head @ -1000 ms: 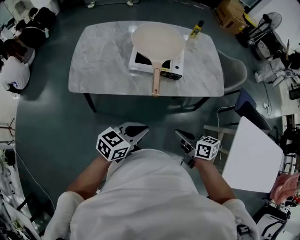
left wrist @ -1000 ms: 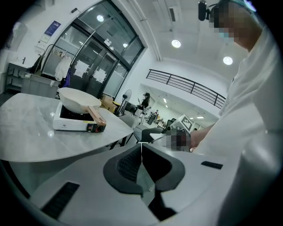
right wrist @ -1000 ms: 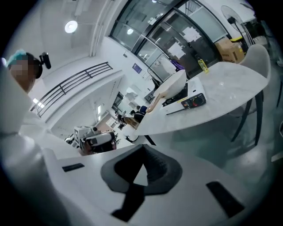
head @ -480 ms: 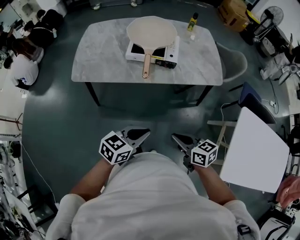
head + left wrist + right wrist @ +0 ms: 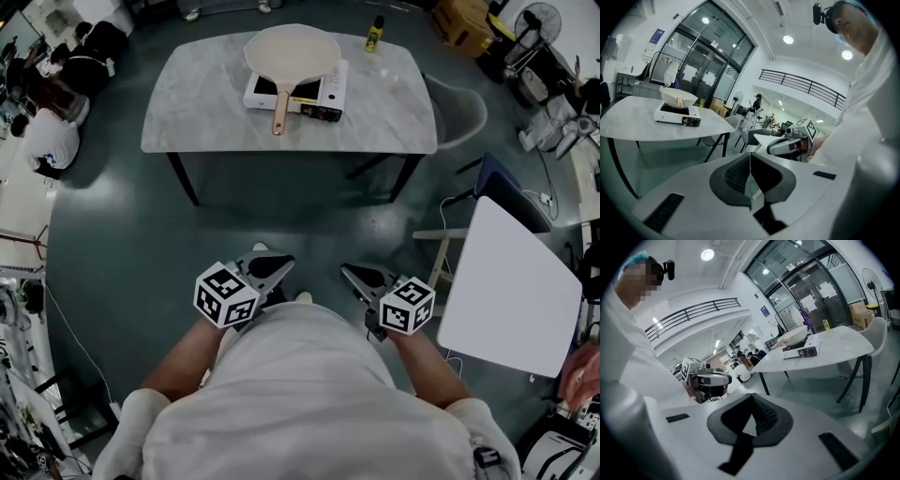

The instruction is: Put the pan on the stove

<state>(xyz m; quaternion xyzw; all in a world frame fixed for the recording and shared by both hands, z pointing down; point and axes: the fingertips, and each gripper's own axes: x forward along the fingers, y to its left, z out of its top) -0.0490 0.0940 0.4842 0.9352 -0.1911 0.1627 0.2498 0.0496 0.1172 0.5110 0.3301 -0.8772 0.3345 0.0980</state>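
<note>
A cream pan (image 5: 292,52) with a wooden handle (image 5: 279,114) rests on top of a white portable stove (image 5: 300,91) on the grey marble table (image 5: 187,103), far ahead of me. The left gripper view shows the pan (image 5: 677,97) and stove (image 5: 675,115) at a distance; the right gripper view shows the stove (image 5: 800,351) too. My left gripper (image 5: 277,266) and right gripper (image 5: 357,276) are held close to my body, well back from the table. Both are shut and hold nothing.
A yellow bottle (image 5: 374,35) stands at the table's far edge. A grey chair (image 5: 464,117) sits at the table's right end, and a white table (image 5: 511,291) is at my right. People sit at the far left (image 5: 52,131). Dark floor lies between me and the marble table.
The table with pan and stove has shifted up and away in the head view as I stepped back a little. Both grippers stayed shut near my body.
</note>
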